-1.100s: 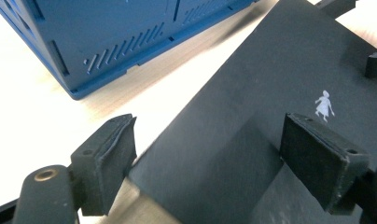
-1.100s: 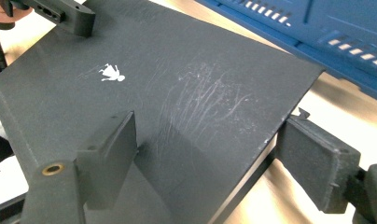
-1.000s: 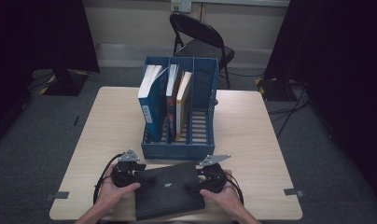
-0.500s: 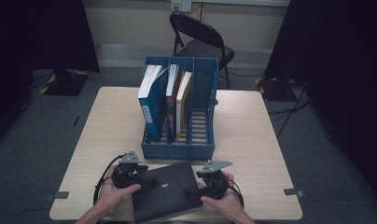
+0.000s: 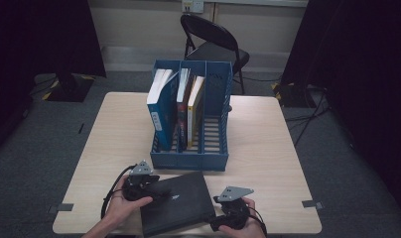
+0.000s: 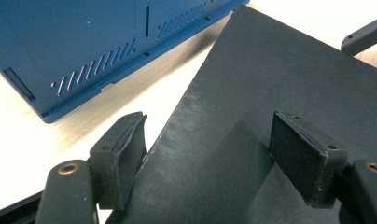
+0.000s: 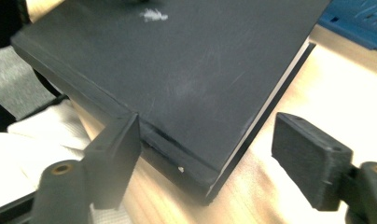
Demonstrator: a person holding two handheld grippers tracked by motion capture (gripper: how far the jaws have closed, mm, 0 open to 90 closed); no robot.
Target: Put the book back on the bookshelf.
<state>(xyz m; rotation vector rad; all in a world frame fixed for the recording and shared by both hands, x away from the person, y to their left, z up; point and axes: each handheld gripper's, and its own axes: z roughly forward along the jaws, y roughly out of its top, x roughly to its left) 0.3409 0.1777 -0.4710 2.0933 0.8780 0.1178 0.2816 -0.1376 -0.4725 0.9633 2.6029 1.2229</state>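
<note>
Left gripper sitting at 9 o'clock of black book, jaws wide, just opening further, straddling its edge without pressing, book lying flat at table's 6 o'clock before blue rack, right gripper at book's 4 o'clock corner, jaws wide, just closing slightly, corner between them

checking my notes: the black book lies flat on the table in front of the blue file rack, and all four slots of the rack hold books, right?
Not quite. The black book does lie flat on the table in front of the blue file rack, but the high view shows books in the left slots while the rightmost slot stands empty.
</note>
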